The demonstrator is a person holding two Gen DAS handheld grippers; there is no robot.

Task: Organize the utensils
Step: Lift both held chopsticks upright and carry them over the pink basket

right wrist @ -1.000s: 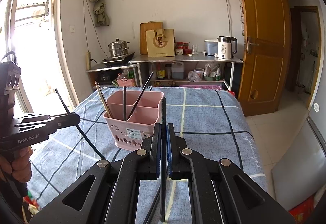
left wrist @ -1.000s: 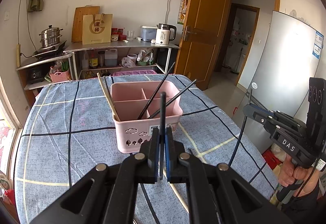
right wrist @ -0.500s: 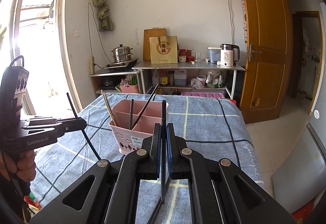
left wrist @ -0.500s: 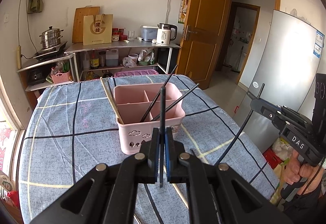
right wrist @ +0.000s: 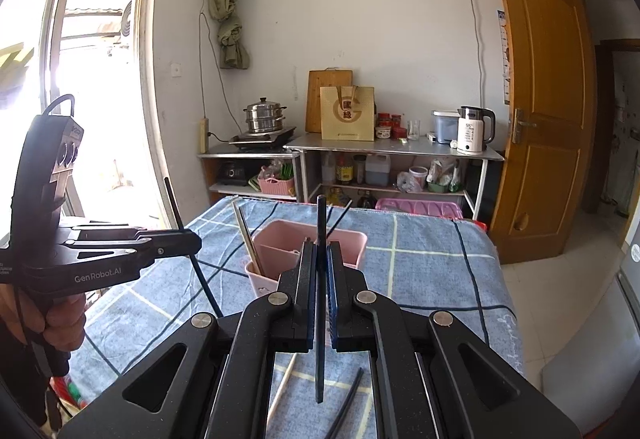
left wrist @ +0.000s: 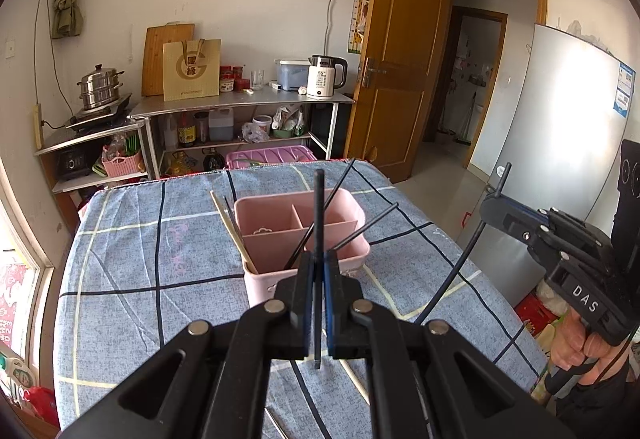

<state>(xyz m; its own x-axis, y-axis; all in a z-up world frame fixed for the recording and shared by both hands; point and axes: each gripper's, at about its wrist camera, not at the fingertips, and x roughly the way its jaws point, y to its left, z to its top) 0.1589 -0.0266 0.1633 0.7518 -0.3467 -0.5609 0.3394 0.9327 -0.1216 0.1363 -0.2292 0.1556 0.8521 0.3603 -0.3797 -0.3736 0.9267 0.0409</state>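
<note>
Left wrist view: your left gripper (left wrist: 316,271) has its jaws clamped on a black chopstick (left wrist: 318,215), held upright, its tip above the jaws. The pink caddy (left wrist: 304,239) sits just ahead on the counter (left wrist: 120,279) (checked blue cloth), with a pale chopstick (left wrist: 230,231) leaning in its left compartment and two dark ones slanting out of the right side. The upright hold looks meant for a straight drop into a slot. Your right gripper (left wrist: 494,205) shows at the right edge, pinching its own black stick (left wrist: 460,275) at a slant, clear of the caddy.

Right wrist view: jaws clamped on that stick (right wrist: 320,239), which runs vertically through the pads. The caddy (right wrist: 352,239) is straight ahead, partly hidden behind the jaws. The left gripper (right wrist: 188,239) sits left of it, off the caddy. A loose pale chopstick (right wrist: 282,387) and a dark one (right wrist: 346,403) lie on the cloth below you, not yet sorted. My guess: both sticks go into the dark-chopstick compartment next.
</note>
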